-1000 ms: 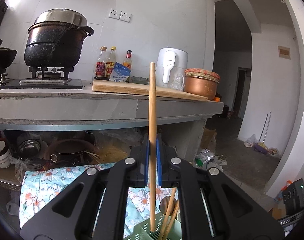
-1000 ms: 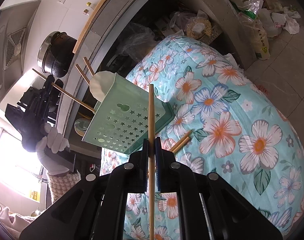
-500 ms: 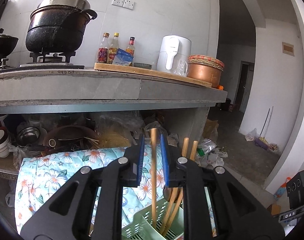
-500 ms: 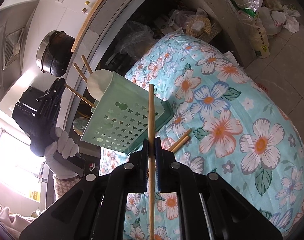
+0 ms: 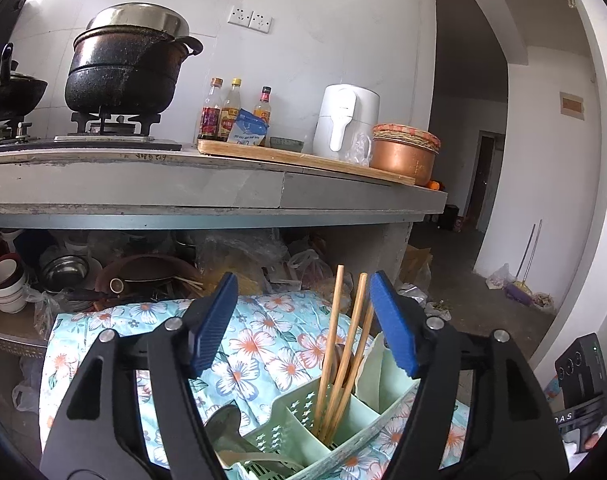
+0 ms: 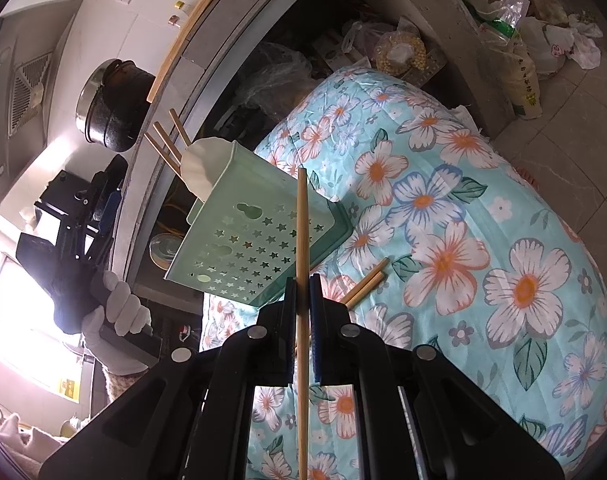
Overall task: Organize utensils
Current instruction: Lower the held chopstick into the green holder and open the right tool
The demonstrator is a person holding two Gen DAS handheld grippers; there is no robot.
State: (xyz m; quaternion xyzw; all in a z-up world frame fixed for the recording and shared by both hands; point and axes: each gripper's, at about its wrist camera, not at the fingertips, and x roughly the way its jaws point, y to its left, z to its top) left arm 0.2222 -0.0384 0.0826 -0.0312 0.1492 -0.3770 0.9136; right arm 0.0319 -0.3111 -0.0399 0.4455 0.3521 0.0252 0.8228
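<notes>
Three chopsticks (image 5: 330,344) stand in the green holder's (image 6: 243,240) middle compartment on the floral cloth (image 6: 463,240). The left tool (image 5: 303,324) gapes wide above them. The right tool (image 6: 302,292) clamps one chopstick (image 6: 302,248); two loose chopsticks (image 6: 365,282) lie just beside it.

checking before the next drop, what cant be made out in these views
- Lower ends of the three chopsticks: left wrist view, hidden inside the green holder.
- Loose chopsticks on the floral cloth: right wrist view, right gripper covers their near ends.
</notes>
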